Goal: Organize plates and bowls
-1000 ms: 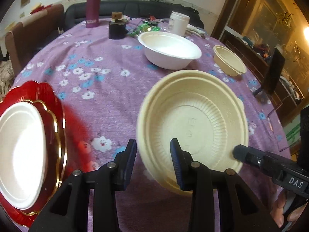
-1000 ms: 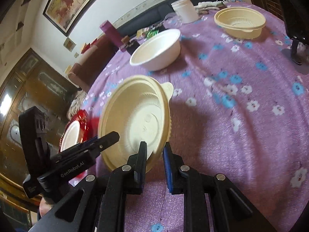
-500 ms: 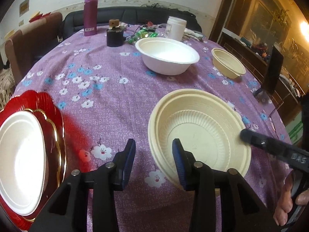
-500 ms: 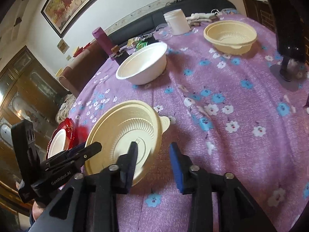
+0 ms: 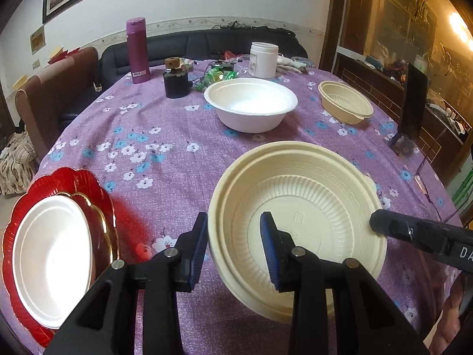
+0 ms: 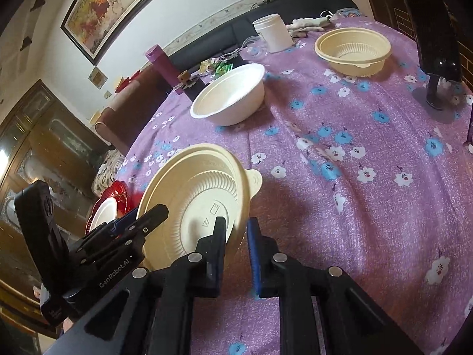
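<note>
A large cream ribbed bowl [image 5: 310, 207], seemingly two nested, hangs tilted above the purple flowered tablecloth [image 5: 165, 136]. My left gripper [image 5: 235, 239] is shut on its left rim, one pad outside, one inside. In the right wrist view my right gripper [image 6: 236, 227] is closing on the opposite rim of that bowl [image 6: 195, 195], with the left gripper [image 6: 142, 217] across from it. A right finger [image 5: 384, 224] shows at the rim. Farther back stand a white bowl [image 5: 251, 100] and a small cream bowl [image 5: 344, 103]. A white plate [image 5: 50, 254] lies on a red plate [image 5: 74, 183].
At the table's far side stand a purple flask [image 5: 137, 50], a black jar [image 5: 176, 84], a white tub [image 5: 263, 59] and green wrappers. A black device on a stand [image 5: 414, 100] rises at the right edge. A brown chair [image 5: 53, 94] is at the left.
The cream bowl was tilted, sank flatter half a second ago when the right jaws let go of its rim, and now tilts up again with the right jaws closed on it.
</note>
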`<move>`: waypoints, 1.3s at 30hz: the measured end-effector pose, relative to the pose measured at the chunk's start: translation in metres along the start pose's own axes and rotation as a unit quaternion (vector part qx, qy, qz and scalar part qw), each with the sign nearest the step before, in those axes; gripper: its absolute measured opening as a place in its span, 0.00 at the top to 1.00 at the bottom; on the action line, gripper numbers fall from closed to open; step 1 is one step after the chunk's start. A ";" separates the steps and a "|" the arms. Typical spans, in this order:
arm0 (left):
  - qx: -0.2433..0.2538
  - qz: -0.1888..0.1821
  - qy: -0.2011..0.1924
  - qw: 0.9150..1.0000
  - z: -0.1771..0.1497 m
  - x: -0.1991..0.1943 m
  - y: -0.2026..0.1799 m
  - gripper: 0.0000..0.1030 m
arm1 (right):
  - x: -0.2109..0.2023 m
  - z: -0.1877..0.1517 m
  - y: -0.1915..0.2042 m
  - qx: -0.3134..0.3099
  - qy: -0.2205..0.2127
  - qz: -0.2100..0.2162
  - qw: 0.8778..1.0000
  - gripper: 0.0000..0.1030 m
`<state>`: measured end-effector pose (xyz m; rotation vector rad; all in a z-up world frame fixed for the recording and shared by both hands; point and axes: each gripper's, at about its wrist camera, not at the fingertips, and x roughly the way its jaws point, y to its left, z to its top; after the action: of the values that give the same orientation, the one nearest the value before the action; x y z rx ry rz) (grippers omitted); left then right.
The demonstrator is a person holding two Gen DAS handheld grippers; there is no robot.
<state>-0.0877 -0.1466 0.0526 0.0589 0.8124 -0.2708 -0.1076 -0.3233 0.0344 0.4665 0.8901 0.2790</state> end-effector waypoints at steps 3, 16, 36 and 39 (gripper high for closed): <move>-0.002 0.001 -0.003 1.000 0.000 -0.003 0.002 0.67 | 0.001 -0.002 0.002 0.000 0.003 0.002 1.000 0.85; 0.017 0.023 -0.031 0.999 -0.004 -0.015 -0.005 0.63 | 0.000 -0.003 0.007 -0.006 0.000 -0.001 1.000 0.84; 0.007 0.030 -0.052 0.998 -0.005 -0.028 0.006 0.63 | 0.002 -0.001 0.024 -0.023 0.000 -0.007 1.000 0.84; 0.004 0.033 -0.057 0.998 -0.005 -0.032 0.009 0.63 | 0.000 -0.001 0.029 -0.028 -0.002 -0.005 1.000 0.84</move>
<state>-0.1097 -0.1303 0.0722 0.0778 0.6946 -0.2135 -0.1092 -0.2982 0.0481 0.4105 0.8785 0.2920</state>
